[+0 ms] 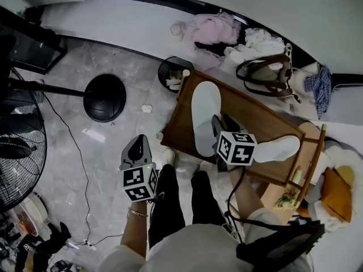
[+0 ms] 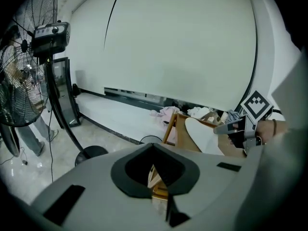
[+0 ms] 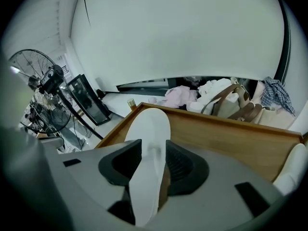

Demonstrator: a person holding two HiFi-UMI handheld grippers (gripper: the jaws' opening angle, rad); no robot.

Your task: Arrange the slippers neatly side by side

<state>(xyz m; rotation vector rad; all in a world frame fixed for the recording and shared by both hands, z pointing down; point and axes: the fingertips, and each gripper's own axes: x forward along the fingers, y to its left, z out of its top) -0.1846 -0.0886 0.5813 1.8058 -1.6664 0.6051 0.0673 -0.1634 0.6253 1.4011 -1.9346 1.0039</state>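
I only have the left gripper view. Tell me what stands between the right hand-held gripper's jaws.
Observer: The near end of a white slipper; the right hand-held gripper has its jaws apart, not pressing it.
Operator: Locate the other one.
Observer: The second slipper lies on the same wooden table, right of that gripper in the head view, crosswise to the first.
Operator: Now say where my side is.
Observer: The left hand-held gripper hangs off the table, over the grey floor by the person's leg.

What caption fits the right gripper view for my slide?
Open right gripper straddling a white slipper on a wooden table.
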